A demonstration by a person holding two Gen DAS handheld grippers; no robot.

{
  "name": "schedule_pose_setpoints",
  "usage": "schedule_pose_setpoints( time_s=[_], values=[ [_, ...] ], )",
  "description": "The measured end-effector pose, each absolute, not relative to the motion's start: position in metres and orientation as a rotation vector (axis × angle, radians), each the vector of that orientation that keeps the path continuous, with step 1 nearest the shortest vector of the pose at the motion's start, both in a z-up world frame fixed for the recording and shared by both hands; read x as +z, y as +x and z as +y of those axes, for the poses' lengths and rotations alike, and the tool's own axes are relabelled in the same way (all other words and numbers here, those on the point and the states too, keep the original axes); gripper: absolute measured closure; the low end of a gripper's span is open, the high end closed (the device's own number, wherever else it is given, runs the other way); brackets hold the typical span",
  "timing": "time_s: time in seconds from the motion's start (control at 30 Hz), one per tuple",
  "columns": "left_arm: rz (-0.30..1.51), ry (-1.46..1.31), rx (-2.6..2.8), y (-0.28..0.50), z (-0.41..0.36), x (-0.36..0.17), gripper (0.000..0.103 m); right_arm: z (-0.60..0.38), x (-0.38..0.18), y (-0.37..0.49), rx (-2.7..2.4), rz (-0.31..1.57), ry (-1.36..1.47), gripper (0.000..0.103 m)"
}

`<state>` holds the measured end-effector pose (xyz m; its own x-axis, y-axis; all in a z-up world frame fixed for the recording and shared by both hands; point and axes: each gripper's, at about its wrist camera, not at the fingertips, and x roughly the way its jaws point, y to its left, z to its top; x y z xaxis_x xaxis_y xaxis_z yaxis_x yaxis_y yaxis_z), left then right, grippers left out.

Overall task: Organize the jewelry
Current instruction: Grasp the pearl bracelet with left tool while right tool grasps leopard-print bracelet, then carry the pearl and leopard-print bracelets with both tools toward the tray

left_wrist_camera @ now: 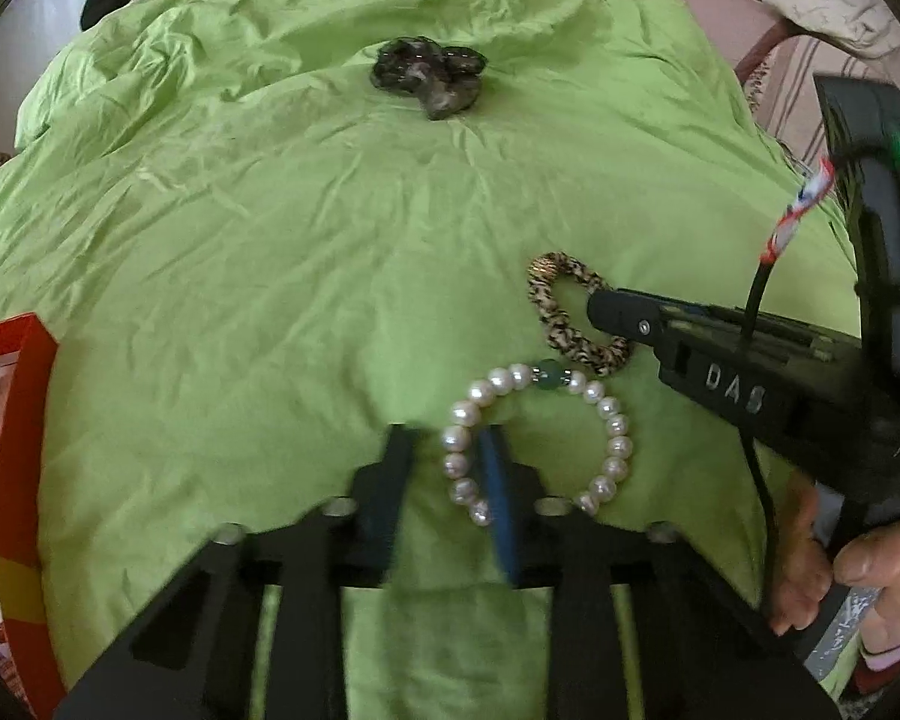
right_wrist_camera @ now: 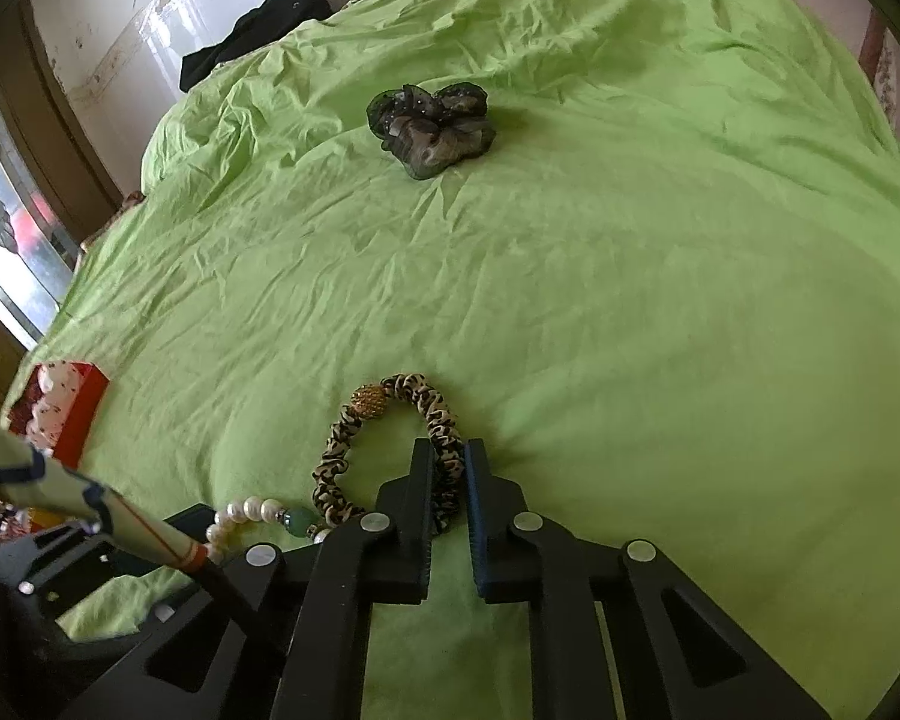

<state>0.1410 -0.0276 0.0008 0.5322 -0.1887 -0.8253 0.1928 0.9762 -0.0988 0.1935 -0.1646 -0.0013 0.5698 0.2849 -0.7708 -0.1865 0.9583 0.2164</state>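
Left wrist view: the left gripper (left_wrist_camera: 447, 456) stands spread over the near side of the pearl bracelet (left_wrist_camera: 540, 438) on the green bedsheet (left_wrist_camera: 270, 276); one finger is inside the loop, the other outside it, with a run of pearls between them and nothing clamped yet. The finger edges are smeared with blur, so whether either pad touches the pearls is unclear. To take it well, I judge the fingers should close across the strand low against the sheet, pinching beads and not cloth. The red box (left_wrist_camera: 27, 420) at the left edge, cut off by the frame, looks like the likely destination. The right gripper (left_wrist_camera: 606, 309) reaches in from the right, its tips hidden against the leopard-print hair tie (left_wrist_camera: 576, 312).

Right wrist view: the right gripper (right_wrist_camera: 449, 468) has its fingers drawn close on the hair tie's (right_wrist_camera: 384, 450) band, which runs between the pads and appears pinched. The pearl bracelet (right_wrist_camera: 258, 513) touches the hair tie and is mostly hidden behind the other tool. A dark gauzy scrunchie (right_wrist_camera: 432, 126) lies well apart, farther up the sheet. Lifting slowly should keep the two pieces from dragging together.
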Motion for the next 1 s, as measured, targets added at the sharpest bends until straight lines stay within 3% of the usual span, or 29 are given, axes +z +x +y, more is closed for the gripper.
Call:
schedule_pose_setpoints(
  time_s=[0.03,1.0],
  values=[
    [0.987,-0.004,-0.231,0.141,-0.026,0.002,0.093,-0.162,-0.001,0.193,0.271,0.922,0.096,0.092],
    [0.828,-0.025,-0.251,0.048,-0.015,0.077,0.094,-0.172,0.057,0.142,0.308,0.802,0.189,0.095]
  ],
)
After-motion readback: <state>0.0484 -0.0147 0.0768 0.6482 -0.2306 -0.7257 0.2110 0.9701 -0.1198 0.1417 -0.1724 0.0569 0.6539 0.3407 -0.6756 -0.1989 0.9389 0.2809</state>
